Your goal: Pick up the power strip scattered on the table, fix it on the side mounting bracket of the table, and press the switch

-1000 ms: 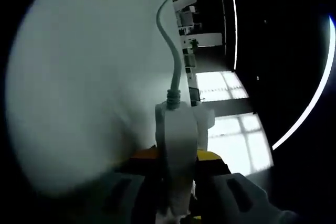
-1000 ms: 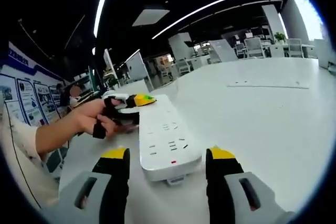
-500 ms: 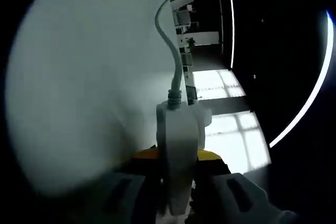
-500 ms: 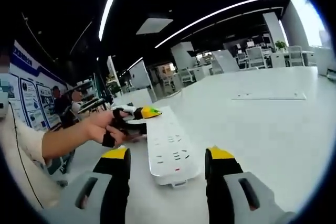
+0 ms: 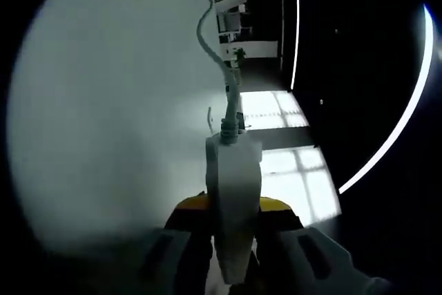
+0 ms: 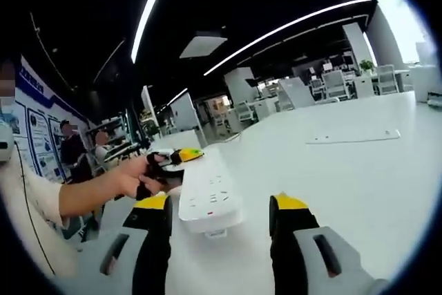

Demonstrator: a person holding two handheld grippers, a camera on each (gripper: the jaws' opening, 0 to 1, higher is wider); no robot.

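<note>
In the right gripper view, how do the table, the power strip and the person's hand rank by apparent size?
1. Table, by far the largest.
2. Power strip.
3. Hand, a little smaller, but it lies farther from the camera, so these two are uncertain.

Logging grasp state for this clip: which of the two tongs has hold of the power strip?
The left tongs: they are shut on the power strip at its cord end. The right tongs stand open, the strip's other end between them, untouched.

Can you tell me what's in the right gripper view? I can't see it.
A white power strip lies on a white table, just ahead of the right gripper, whose jaws stand open. At the strip's far end, a person's hand holds the left gripper against it.
</note>
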